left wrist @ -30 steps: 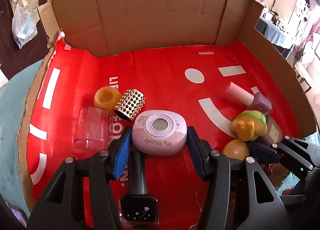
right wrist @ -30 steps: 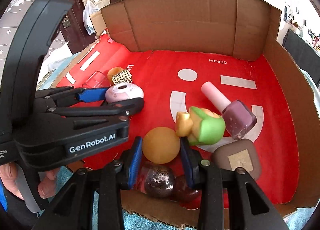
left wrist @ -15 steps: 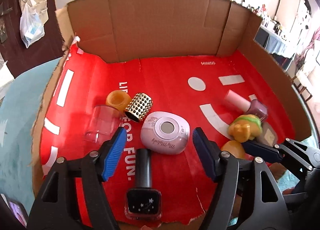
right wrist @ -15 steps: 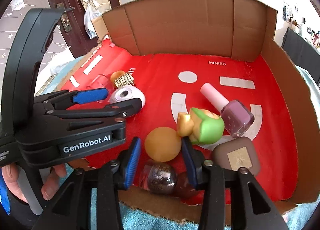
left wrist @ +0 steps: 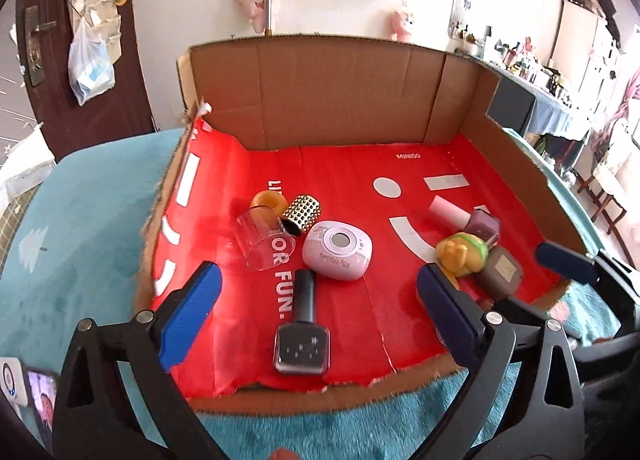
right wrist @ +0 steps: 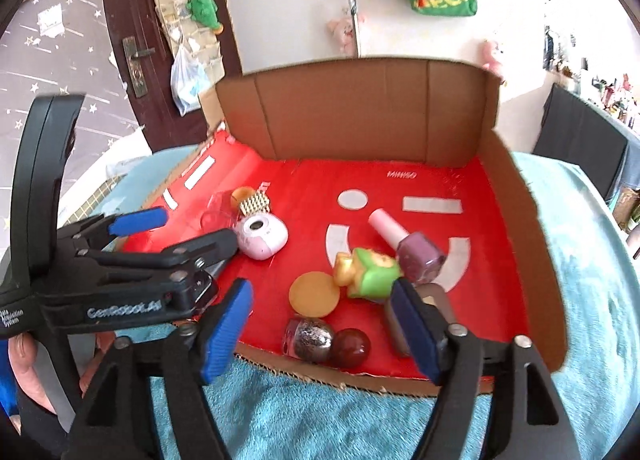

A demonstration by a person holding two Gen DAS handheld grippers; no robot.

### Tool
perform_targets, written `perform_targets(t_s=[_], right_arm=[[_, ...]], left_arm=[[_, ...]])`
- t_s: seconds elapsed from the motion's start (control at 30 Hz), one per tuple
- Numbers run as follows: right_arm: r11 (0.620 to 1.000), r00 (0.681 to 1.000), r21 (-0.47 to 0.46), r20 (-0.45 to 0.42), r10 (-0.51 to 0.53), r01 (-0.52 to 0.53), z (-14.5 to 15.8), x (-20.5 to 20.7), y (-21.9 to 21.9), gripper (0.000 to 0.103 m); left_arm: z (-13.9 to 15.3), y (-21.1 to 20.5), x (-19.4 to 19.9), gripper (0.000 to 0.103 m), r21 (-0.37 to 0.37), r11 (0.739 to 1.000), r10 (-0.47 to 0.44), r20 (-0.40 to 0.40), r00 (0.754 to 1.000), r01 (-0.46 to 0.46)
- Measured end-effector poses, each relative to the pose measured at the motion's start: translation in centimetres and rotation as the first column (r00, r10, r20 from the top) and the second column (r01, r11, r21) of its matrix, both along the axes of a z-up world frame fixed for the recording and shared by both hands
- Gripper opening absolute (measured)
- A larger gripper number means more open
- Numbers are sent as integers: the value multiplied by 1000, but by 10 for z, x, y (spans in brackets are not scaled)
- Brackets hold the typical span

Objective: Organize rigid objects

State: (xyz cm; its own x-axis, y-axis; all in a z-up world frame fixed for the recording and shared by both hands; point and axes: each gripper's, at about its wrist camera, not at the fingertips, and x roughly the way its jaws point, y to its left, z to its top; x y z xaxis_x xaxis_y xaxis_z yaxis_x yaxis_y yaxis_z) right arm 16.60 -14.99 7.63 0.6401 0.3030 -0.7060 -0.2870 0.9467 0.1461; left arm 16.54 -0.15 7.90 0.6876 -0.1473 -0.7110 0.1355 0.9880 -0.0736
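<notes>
A cardboard box (left wrist: 320, 100) with a red floor holds small rigid objects. A pink oval device (left wrist: 338, 250) lies at the centre, a black nail polish bottle (left wrist: 302, 336) near the front edge, a clear cup (left wrist: 260, 240), an orange cap (left wrist: 269, 200) and a gold studded cap (left wrist: 302, 214) at the left. My left gripper (left wrist: 316, 316) is open and empty above the front edge. My right gripper (right wrist: 328, 324) is open and empty, over an orange disc (right wrist: 314, 294), a green and yellow toy (right wrist: 370, 274) and a silver ball bottle (right wrist: 310, 338).
A mauve nail polish bottle (right wrist: 408, 246) and a brown square compact (left wrist: 500, 270) lie at the right. The box stands on a teal fluffy cloth (right wrist: 300, 412). The box has tall back and side walls (right wrist: 360, 112); its front edge is low and torn.
My left gripper opened, released the pink device and pulled back. My right gripper opened off the orange disc and pulled back toward the front edge.
</notes>
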Motion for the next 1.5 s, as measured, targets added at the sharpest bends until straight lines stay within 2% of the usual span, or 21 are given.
perform_targets(t_s=[0.3,0.57,0.87,1.2,1.5], right_arm=[[998,995,31,81,-59,57,19,-21,-14,102],[993,984,26,128,-120,118,21,-32,-22,103],[988,983,16,98,-154,153,4,-38,-29,103],[985,982,-28,85,-166,169,-13,-37,-27,103],[981,983,-76,66,-172,177,-26,-35,-26,103]], left_arm=[[10,-1,-37,103,27,999,21,67,998,-23],[4,-4,-55,103,11,1000,20,61,998,-21],[-12,-3,-62,103,43,997,64,62,996,-66],[-30,-5,-56,103,71,995,66,17,998,-67],[-35,-2,-54,103,48,997,66,-7,998,-66]])
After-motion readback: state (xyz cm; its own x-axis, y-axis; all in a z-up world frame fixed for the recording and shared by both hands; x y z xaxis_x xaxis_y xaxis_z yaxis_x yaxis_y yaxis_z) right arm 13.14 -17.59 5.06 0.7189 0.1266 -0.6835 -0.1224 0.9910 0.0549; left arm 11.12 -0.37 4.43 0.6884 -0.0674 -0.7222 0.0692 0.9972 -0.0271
